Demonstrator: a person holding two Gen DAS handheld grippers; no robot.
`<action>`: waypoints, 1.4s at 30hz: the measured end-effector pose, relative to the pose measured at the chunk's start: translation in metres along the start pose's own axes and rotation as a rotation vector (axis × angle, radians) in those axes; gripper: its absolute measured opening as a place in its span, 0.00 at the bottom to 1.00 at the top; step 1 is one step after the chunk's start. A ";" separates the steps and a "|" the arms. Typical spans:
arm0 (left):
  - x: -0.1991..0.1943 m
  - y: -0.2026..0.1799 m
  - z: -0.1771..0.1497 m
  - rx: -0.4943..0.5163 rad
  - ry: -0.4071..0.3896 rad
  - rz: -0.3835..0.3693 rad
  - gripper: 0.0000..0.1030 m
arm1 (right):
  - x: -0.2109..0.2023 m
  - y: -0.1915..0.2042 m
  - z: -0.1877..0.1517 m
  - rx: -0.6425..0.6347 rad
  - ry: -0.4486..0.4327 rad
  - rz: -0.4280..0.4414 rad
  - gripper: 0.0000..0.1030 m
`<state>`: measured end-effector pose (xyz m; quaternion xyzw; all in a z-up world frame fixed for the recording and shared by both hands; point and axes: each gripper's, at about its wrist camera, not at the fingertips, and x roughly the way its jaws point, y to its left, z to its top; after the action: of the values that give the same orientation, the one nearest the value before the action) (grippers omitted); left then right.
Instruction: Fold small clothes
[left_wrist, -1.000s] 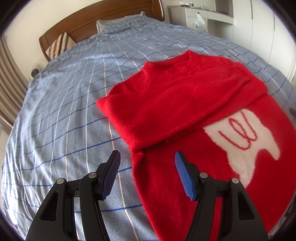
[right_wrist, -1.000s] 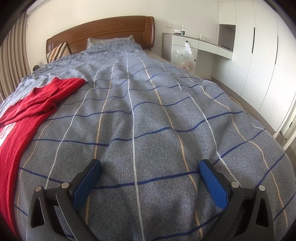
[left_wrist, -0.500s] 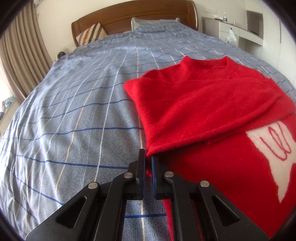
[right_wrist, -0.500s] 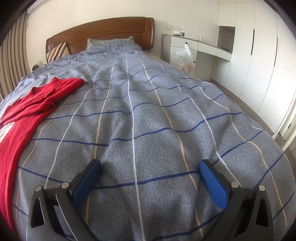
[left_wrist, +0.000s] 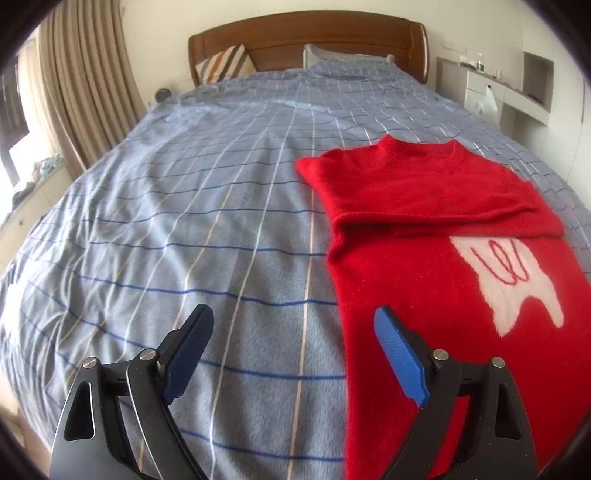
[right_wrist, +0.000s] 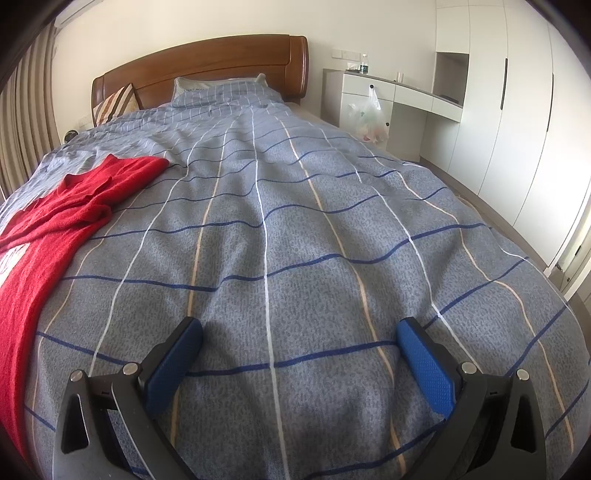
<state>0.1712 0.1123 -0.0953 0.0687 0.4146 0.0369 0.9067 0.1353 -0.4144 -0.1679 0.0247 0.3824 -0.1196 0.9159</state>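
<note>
Red sweater (left_wrist: 436, 229) lies flat on the blue checked bedspread (left_wrist: 207, 221), toward the near end of the bed and off to the right as the left wrist camera sees it. Its upper part, with the neckline, is folded across the chest, and a white patch (left_wrist: 513, 284) with a looping red scribble shows below that fold. The patch is cut by the fold edge at its top, so its whole shape cannot be made out. The sweater's lower hem runs out of the picture, partly behind the gripper's right finger.

The left gripper (left_wrist: 293, 345) hangs just above the bedspread with its jaws spread wide and nothing between them; its right pad sits over the sweater's left edge, though contact with the knit cannot be judged.

From the right wrist camera only a strip of the sweater (right_wrist: 48, 236) shows at the left border, the rest being cropped away. The right gripper (right_wrist: 299, 354) is likewise wide apart and empty, over bare bedspread (right_wrist: 314, 229), well clear of the sweater.

Farther off stand a wooden headboard (right_wrist: 207, 70), a striped pillow (left_wrist: 225, 66) half hidden behind the cover, and a plastic bag (right_wrist: 369, 118) hanging at a white desk; its contents are unreadable.
</note>
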 end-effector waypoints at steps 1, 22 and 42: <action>-0.007 -0.001 -0.003 0.008 -0.010 0.019 0.91 | 0.000 0.000 0.000 0.000 0.000 0.000 1.00; -0.032 -0.003 -0.021 -0.013 -0.006 0.125 0.91 | -0.002 0.001 0.000 -0.009 -0.008 -0.014 1.00; -0.052 0.005 -0.035 -0.054 -0.021 0.089 0.93 | -0.039 0.011 0.015 0.002 0.010 -0.071 1.00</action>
<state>0.1108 0.1144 -0.0788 0.0629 0.4006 0.0875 0.9099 0.1218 -0.3978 -0.1299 0.0126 0.3874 -0.1521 0.9092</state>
